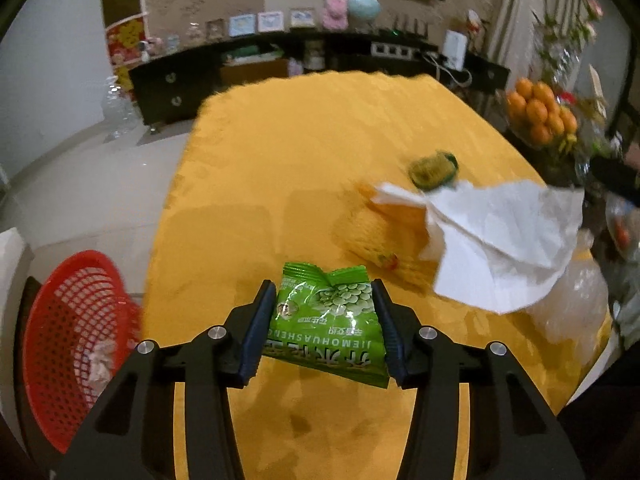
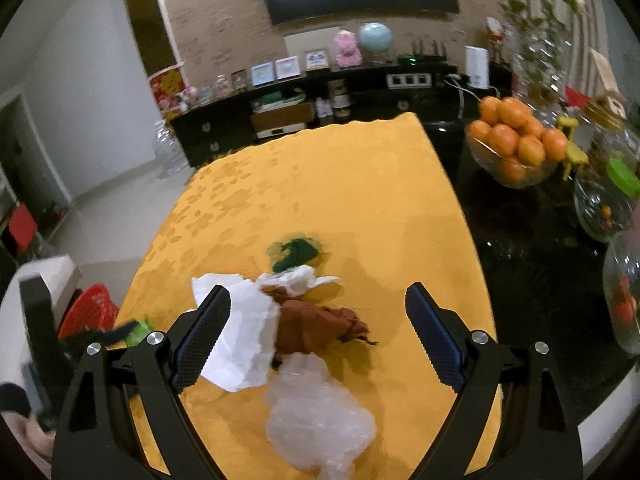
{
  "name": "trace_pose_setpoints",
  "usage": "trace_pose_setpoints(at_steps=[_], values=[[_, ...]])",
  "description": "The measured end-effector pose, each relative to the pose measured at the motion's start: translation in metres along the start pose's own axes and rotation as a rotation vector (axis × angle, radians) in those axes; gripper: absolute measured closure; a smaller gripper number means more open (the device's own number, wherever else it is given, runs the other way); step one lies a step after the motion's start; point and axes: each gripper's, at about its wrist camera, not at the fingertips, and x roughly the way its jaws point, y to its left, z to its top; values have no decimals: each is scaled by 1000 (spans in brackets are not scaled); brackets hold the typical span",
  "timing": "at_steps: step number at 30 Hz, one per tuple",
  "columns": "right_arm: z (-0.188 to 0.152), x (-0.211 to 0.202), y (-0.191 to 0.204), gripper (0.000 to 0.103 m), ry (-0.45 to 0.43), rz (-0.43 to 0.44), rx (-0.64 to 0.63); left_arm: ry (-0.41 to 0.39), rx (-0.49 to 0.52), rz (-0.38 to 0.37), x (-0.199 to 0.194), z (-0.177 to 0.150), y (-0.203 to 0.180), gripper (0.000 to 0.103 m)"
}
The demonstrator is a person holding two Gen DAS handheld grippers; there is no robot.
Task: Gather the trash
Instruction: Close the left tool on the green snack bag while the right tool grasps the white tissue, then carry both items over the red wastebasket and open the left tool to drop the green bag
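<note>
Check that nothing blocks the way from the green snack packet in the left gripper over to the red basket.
Nothing visible does. The left gripper is shut on the green snack packet above the yellow tablecloth. The red basket sits lower left, beyond the table edge, its mouth open, with only bare cloth between.

left gripper [image 1: 324, 312] angled downward, jaws clamped on a load, right gripper [image 2: 320, 332] angled downward, jaws spread wide

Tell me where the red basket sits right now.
In the left wrist view the red basket sits low at the left, off the edge of the yellow table, left of the left claw.
</note>
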Motion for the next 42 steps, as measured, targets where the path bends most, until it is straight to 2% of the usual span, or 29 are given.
trace_pose_setpoints(at_steps=[4, 7, 10, 15, 20, 25, 30, 42], values=[[-5, 12, 21, 18, 31, 14, -75, -32, -31, 19, -14, 5, 16, 56], [-11, 26, 37, 24, 75, 8, -143, -49, -47, 28, -22, 6, 25, 56], [-17, 36, 46, 33, 109, -11, -197, -57, -58, 40, -26, 7, 32, 56], [-24, 46, 51, 65, 145, -29, -240, -65, -80, 55, -31, 8, 43, 56], [-22, 46, 53, 80, 147, 6, -236, -83, -85, 59, -38, 9, 46, 56], [-21, 45, 56, 85, 143, 21, -230, -96, -85, 68, -42, 10, 47, 56], [-10, 38, 52, 93, 109, 78, -168, -114, -99, 68, -49, 12, 52, 56], [2, 22, 71, 96, 59, 168, -148, -161, -115, 93, -67, 17, 60, 56]])
